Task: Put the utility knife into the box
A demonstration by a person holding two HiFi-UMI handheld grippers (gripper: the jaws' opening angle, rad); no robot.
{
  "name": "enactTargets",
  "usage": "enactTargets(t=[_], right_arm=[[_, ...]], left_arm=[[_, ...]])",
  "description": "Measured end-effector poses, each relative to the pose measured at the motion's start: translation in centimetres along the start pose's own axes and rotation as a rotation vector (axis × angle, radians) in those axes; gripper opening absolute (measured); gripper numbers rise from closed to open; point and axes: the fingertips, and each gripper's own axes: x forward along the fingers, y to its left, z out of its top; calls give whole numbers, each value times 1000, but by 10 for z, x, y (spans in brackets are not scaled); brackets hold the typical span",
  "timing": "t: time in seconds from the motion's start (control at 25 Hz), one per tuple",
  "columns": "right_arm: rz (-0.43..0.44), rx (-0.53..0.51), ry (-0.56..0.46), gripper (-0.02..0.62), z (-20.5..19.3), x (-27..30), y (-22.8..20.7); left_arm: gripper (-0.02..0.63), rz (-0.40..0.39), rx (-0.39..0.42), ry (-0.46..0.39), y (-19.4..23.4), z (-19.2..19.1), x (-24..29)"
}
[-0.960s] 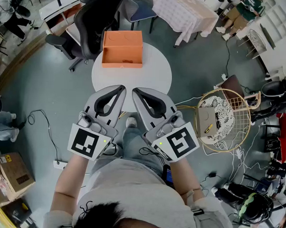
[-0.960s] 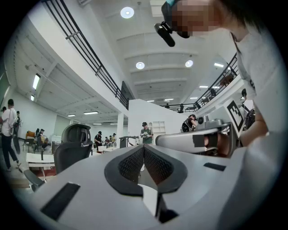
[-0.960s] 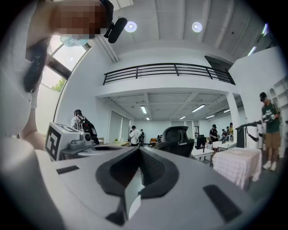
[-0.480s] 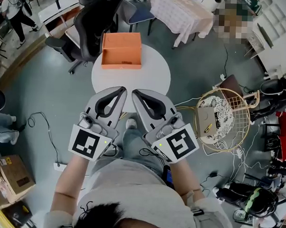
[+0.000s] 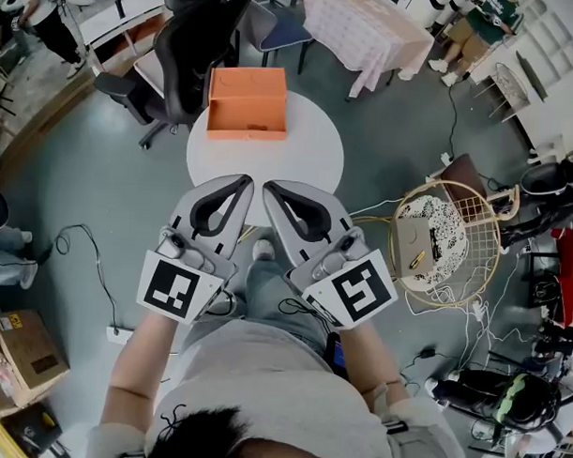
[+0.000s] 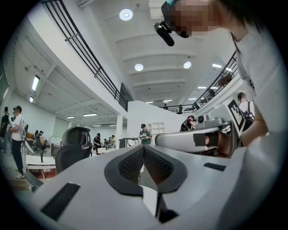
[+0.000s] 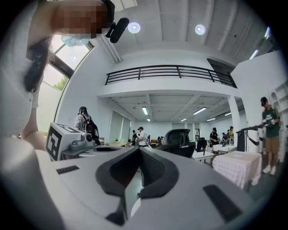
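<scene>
An open orange box [image 5: 247,102] stands at the far side of a round white table [image 5: 308,149]. A small slim object [image 5: 257,128] lies in its front part; I cannot tell what it is. Both grippers are held close to the person's body, over the table's near edge. My left gripper [image 5: 246,180] is shut with nothing in it, its jaws meeting at the tips [image 6: 144,146]. My right gripper [image 5: 269,187] is beside it, also shut and empty [image 7: 138,148]. Both gripper views look out level into the room, not at the table.
A black office chair [image 5: 194,42] stands just behind the table. Farther back is a table with a pale cloth [image 5: 369,24]. A round wire basket [image 5: 450,243] with small items sits on the floor at right. Cables and cardboard boxes [image 5: 20,341] lie at lower left.
</scene>
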Motion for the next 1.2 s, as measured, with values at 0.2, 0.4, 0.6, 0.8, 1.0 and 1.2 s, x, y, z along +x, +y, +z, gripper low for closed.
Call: enactTargets(t=[0.2,0.4,0.6,0.8,1.0,1.2], right_arm=[[-2,-6,-2,6,1,-2,2],[-1,-2,0,6,1,3,3],[5,23,11,6,-2,6,1],[13,30,24,6,-7,18,-3],[20,43,38,8,-12,34,-19],[24,76,55,6,-24,47,-45]], left_arm=[[11,-4,0,-1,-2,0,-2],[11,-5,-3,-3,1,0,-2],[11,3,-10,-3,5,-2,-2],[11,17,-17,9,17,-10,-2],[11,29,-30,10,32,-11,12],[11,37,-37,26,45,-21,33]])
